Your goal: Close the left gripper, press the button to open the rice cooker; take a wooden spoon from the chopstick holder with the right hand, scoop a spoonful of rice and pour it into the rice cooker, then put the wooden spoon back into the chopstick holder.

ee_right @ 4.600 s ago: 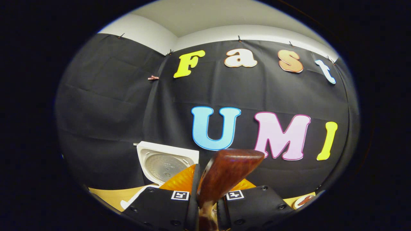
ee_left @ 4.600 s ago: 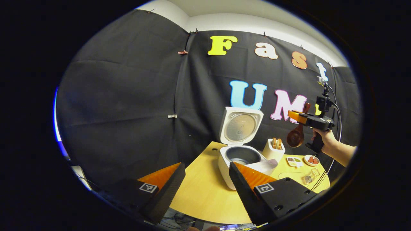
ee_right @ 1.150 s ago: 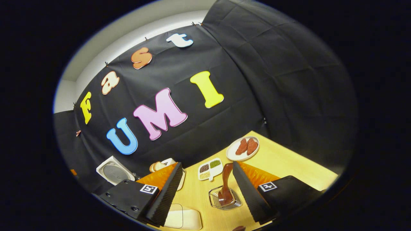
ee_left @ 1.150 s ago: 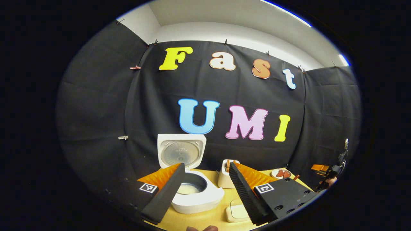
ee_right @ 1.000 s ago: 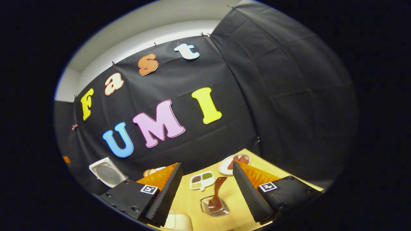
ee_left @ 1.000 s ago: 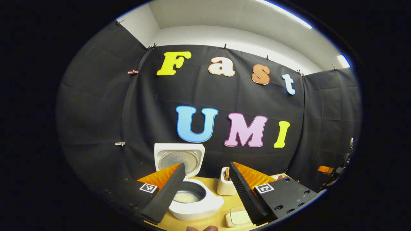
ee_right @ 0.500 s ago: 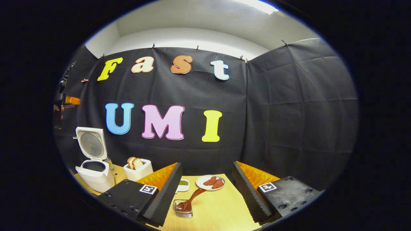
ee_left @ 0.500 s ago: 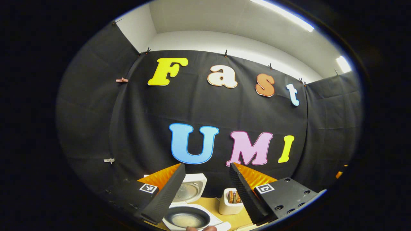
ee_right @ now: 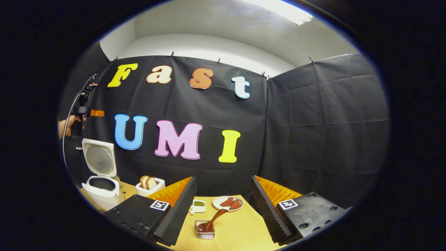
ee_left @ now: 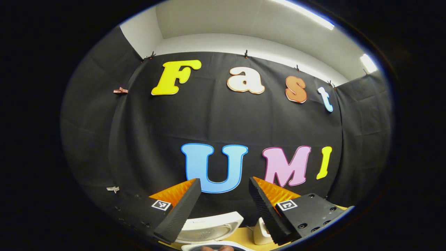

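a wooden spoon point(ee_right: 209, 221) rests bowl-down in a small wire holder point(ee_right: 205, 232) on the pale wooden worktop point(ee_right: 240, 230), its handle leaning up and to the right, with nothing gripping it. in the right gripper view the holder sits low and central, between the two fingers of the right gripper point(ee_right: 223, 209), which stand wide apart with nothing between them and well above the spoon. just behind the holder are a small plate with reddish pieces point(ee_right: 228, 203) and a divided dish of grains point(ee_right: 198, 205). farther left stands a white toaster holding bread slices point(ee_right: 150, 184), and beyond it the white rice cooker point(ee_right: 101, 190) with its lid point(ee_right: 99, 158) standing open; what lies inside the pot cannot be made out here. above the cooker, a hand point(ee_right: 68, 126) holds the other gripper high against the black cloth wall. in the left gripper view, the left gripper point(ee_left: 223, 207) also has its fingers spread apart and empty, pointing mostly at the wall, with the cooker's raised lid point(ee_left: 209, 228) low between them. judging from the open cooker and the spoon lying in the holder, the final step, returning the spoon, looks finished. the next move probably calls for no more than drawing both grippers clear without knocking the spoon handle.
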`<action>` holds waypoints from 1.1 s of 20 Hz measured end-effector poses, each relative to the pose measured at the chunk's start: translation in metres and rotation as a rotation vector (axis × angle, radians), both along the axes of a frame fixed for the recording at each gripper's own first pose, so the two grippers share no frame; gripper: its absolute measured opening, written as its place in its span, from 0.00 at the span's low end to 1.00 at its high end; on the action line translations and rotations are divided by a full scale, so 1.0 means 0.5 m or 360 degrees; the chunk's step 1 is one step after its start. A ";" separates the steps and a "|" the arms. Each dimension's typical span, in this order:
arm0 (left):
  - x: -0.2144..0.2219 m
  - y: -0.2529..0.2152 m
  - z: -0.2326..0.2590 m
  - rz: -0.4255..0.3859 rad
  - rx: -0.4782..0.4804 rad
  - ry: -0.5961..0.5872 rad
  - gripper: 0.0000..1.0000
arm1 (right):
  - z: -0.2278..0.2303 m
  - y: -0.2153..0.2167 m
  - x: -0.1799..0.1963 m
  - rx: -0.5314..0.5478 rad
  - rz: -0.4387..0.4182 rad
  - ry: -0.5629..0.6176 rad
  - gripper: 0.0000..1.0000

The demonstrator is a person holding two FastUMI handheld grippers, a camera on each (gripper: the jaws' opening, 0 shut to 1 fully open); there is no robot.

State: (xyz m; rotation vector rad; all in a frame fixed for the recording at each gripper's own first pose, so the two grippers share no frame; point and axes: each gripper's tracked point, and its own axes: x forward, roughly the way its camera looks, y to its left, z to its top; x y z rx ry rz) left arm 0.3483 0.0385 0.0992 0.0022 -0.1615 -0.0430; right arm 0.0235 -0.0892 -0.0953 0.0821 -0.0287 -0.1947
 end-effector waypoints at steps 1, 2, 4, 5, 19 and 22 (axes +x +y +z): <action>0.027 0.017 -0.019 0.0041 -0.0001 0.0025 0.95 | 0.000 0.006 -0.005 0.0012 -0.0015 0.0003 0.97; 0.054 0.039 -0.043 0.0096 -0.0009 0.0051 0.95 | 0.001 0.012 -0.012 0.0026 -0.0021 0.0005 0.97; 0.101 0.081 -0.101 0.0213 -0.0041 0.0124 0.95 | 0.005 0.007 -0.024 0.0065 -0.0060 0.0005 0.97; 0.121 0.099 -0.133 0.0264 -0.0055 0.0179 0.95 | 0.003 0.001 -0.029 0.0087 -0.0082 0.0008 0.97; 0.023 0.058 -0.326 0.0372 -0.0051 0.0553 0.96 | 0.018 -0.032 -0.055 0.0135 -0.0094 -0.0019 0.98; -0.056 0.016 -0.371 0.0354 -0.0073 0.0591 0.96 | 0.028 -0.041 -0.065 0.0132 -0.0058 -0.0040 0.98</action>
